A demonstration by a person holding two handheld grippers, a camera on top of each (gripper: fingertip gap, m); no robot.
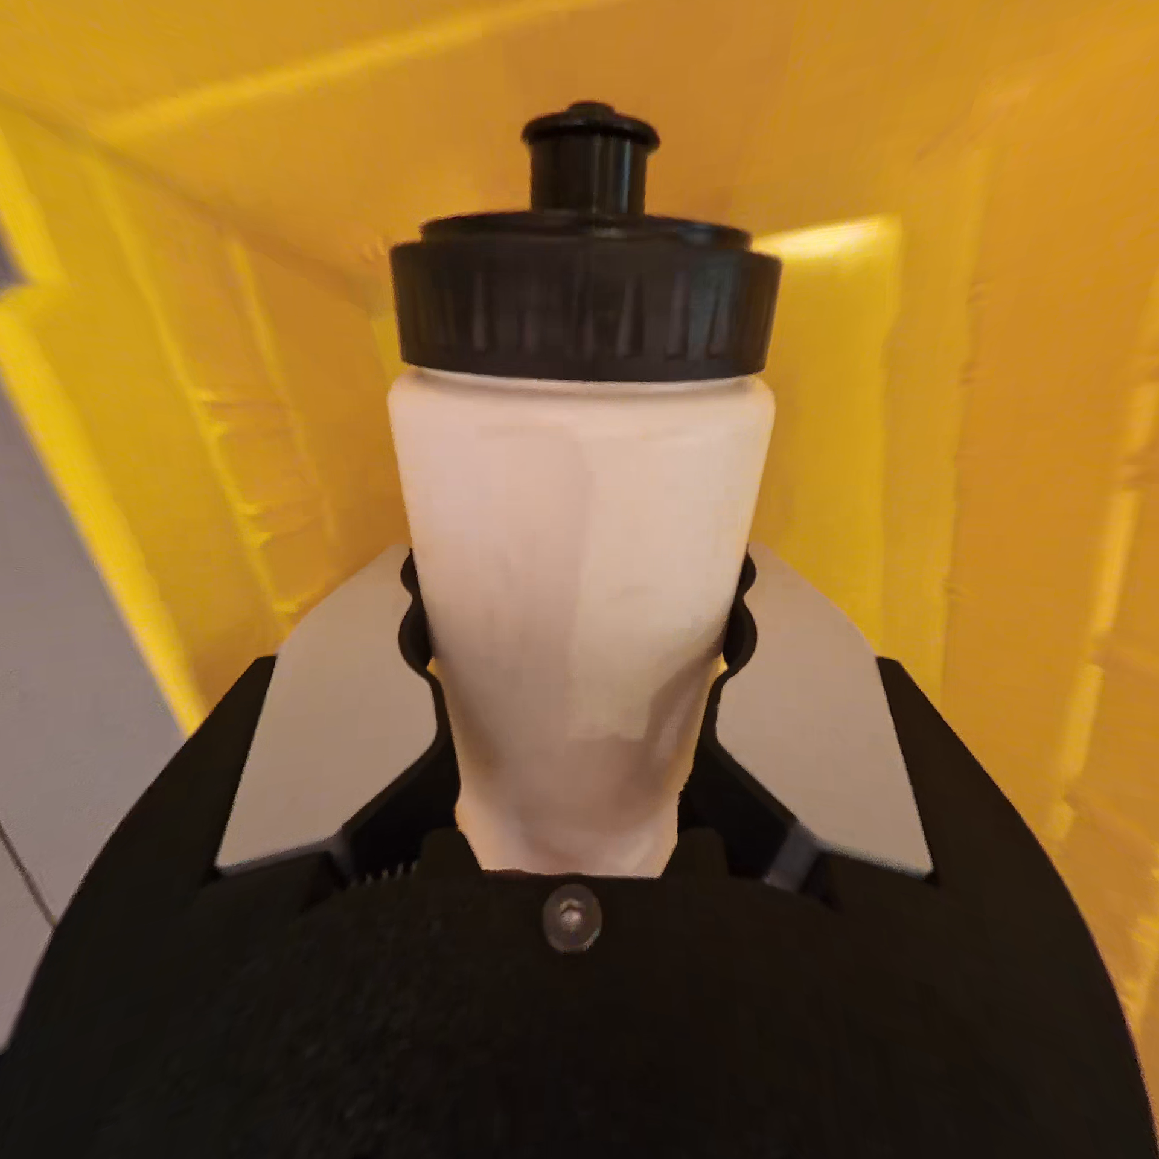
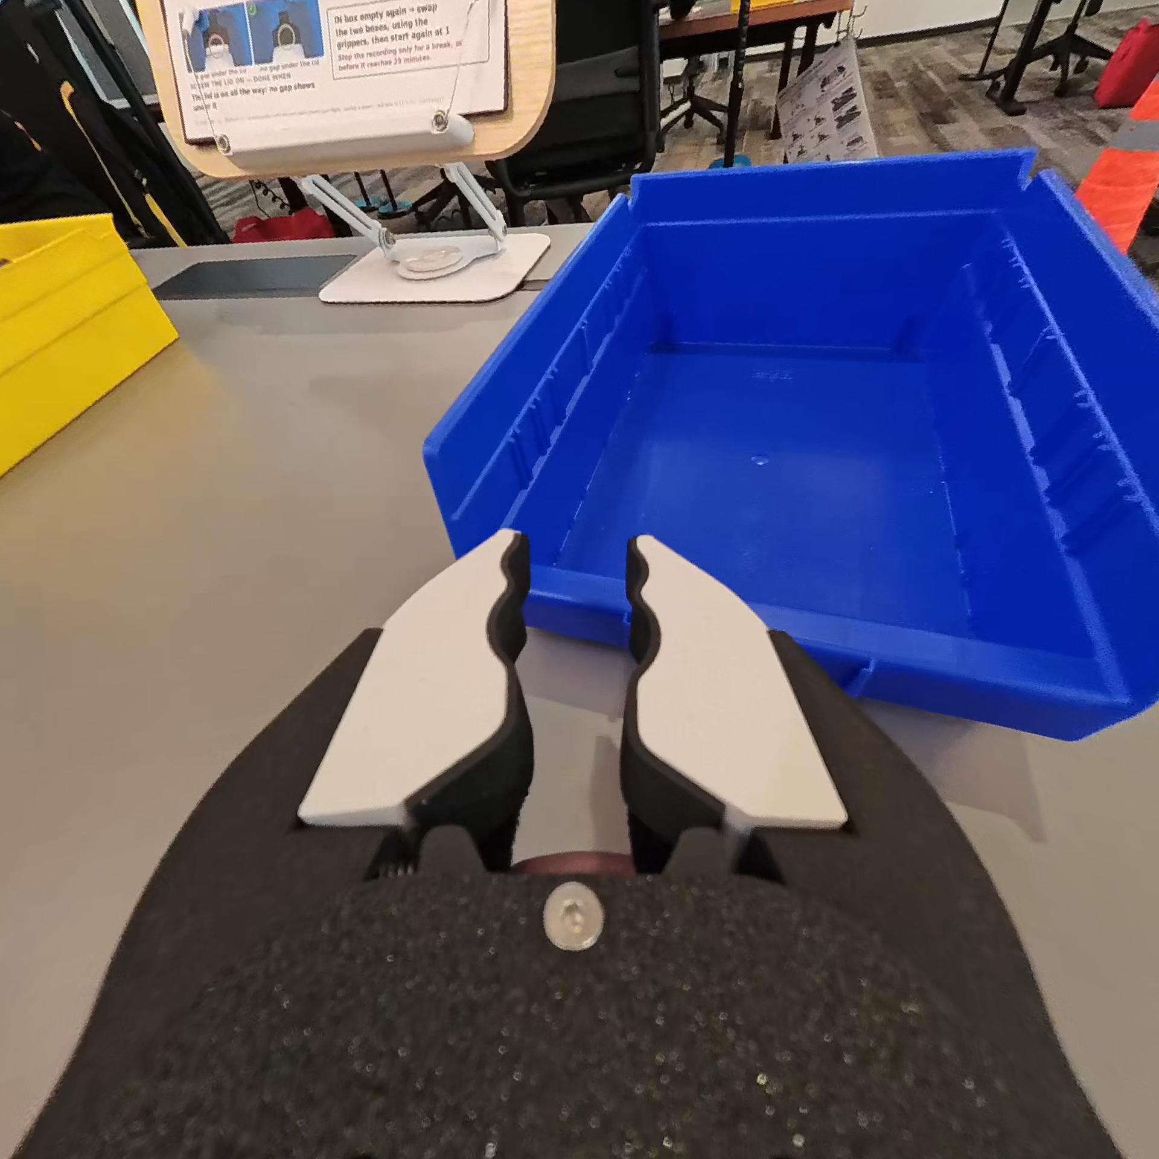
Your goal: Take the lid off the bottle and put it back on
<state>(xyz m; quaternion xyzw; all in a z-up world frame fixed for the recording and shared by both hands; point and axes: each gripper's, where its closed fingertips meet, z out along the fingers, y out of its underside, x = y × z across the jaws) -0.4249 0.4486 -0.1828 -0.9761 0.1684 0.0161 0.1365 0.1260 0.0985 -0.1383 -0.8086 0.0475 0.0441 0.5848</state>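
left gripper [image 1: 577,602]: clamped on the white bottle [image 1: 580,564], held over the yellow bin [image 1: 941,376]
right gripper [image 2: 577,583]: partly open, empty
lid [image 1: 586,307]: on; ribbed rim's probably the spot to grab
feel: looks light, squishy

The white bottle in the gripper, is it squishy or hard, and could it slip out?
The bottle is probably a bit squishy: its pale plastic looks pinched between the left gripper fingers. It likely won't slip, since wavy pads hug both sides. The ribbed black lid should give good grip for twisting.
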